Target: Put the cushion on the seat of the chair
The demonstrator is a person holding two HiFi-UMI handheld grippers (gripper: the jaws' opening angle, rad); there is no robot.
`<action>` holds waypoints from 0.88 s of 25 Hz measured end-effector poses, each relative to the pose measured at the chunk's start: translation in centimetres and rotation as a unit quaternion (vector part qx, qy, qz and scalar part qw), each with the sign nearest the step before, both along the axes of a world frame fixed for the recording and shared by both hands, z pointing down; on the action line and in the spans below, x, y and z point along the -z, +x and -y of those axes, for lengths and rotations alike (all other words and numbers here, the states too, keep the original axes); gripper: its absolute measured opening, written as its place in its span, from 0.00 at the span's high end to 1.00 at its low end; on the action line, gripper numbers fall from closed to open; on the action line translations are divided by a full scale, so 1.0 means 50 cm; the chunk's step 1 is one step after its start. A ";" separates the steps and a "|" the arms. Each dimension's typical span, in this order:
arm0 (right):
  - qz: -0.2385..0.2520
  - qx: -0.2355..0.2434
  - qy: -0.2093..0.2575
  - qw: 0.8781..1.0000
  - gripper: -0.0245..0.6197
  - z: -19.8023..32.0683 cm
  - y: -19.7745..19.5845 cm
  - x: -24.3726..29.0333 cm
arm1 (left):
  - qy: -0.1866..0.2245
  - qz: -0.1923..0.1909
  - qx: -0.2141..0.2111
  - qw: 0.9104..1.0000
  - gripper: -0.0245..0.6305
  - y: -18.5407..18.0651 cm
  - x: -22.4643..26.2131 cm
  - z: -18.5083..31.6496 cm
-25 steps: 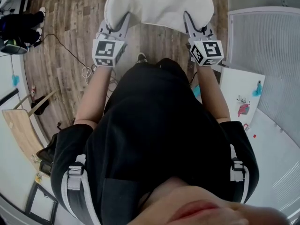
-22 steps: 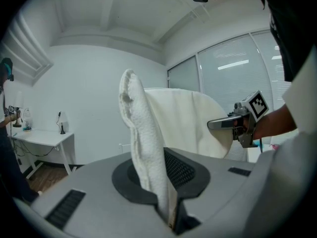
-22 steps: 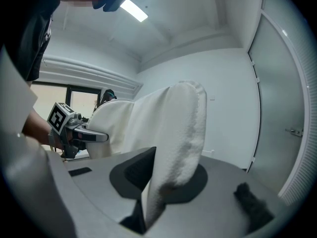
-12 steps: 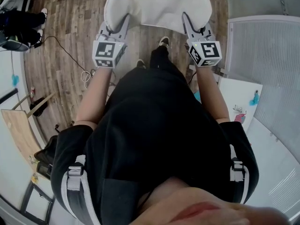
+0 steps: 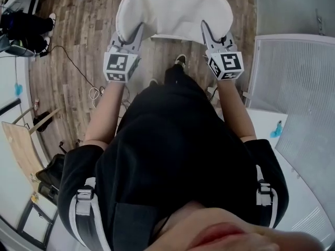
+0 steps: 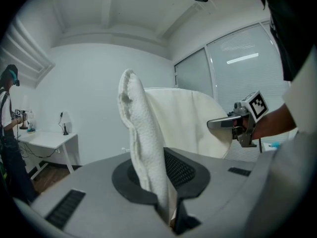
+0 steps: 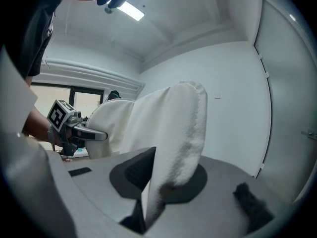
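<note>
One white cushion (image 5: 175, 9) hangs in the air in front of the person (image 5: 178, 140), above the wooden floor (image 5: 78, 35), carried by its near edge between two tongs. The left tongs (image 5: 137, 30) are pinched almost closed on the cushion's left side; in the left gripper view the nubbly fabric (image 6: 143, 148) stands upright out of the narrow gap between the jaws. The right tongs (image 5: 207, 29) are clamped the same way on the right side, and the right gripper view shows the fabric (image 7: 173, 133) rising from the jaws and leaning slightly right. Each gripper view shows the other tongs across the cushion. Below the cushion, one shoe (image 5: 180, 60) rests on the floor, a cable (image 5: 97, 90) lies coiled to the left, and a ribbed panel (image 5: 298, 77) lies to the right. A white worktop (image 6: 47, 140) stands against the far wall.
</note>
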State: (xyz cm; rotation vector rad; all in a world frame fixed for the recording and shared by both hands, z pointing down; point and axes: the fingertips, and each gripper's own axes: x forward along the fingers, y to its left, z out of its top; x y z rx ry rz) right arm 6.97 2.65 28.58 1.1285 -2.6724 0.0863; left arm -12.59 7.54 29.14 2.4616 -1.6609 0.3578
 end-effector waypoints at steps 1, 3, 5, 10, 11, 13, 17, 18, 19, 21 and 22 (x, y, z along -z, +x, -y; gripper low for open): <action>0.000 0.002 -0.002 1.000 0.88 0.017 0.002 -0.003 | -0.002 0.000 0.001 1.000 0.87 0.004 -0.003 0.015; 0.000 0.005 -0.006 1.000 0.88 0.050 0.016 -0.008 | -0.006 0.001 0.003 1.000 0.87 0.020 -0.006 0.044; 0.001 0.008 -0.010 1.000 0.88 0.085 0.037 -0.015 | -0.009 0.003 0.005 1.000 0.87 0.042 -0.010 0.075; 0.005 0.020 -0.019 1.000 0.88 0.158 0.075 -0.029 | -0.019 0.012 0.012 1.000 0.87 0.080 -0.018 0.141; 0.006 0.023 -0.022 0.999 0.88 0.171 0.082 -0.034 | -0.022 0.014 0.014 1.000 0.87 0.088 -0.021 0.153; 0.009 0.028 -0.029 0.999 0.88 0.196 0.100 -0.045 | -0.029 0.019 0.018 0.999 0.87 0.106 -0.029 0.177; 0.011 0.032 -0.051 0.998 0.88 0.229 0.133 -0.074 | -0.045 0.030 0.024 0.998 0.87 0.143 -0.053 0.204; 0.012 0.033 -0.055 0.998 0.88 0.236 0.139 -0.082 | -0.048 0.032 0.026 0.998 0.87 0.149 -0.058 0.209; 0.013 0.034 -0.058 0.998 0.88 0.242 0.142 -0.090 | -0.051 0.034 0.028 0.998 0.87 0.153 -0.064 0.214; 0.014 0.038 -0.064 0.997 0.88 0.253 0.145 -0.104 | -0.056 0.041 0.032 0.997 0.87 0.157 -0.075 0.223; 0.014 0.040 -0.067 0.997 0.88 0.258 0.144 -0.111 | -0.059 0.044 0.033 0.997 0.87 0.158 -0.081 0.226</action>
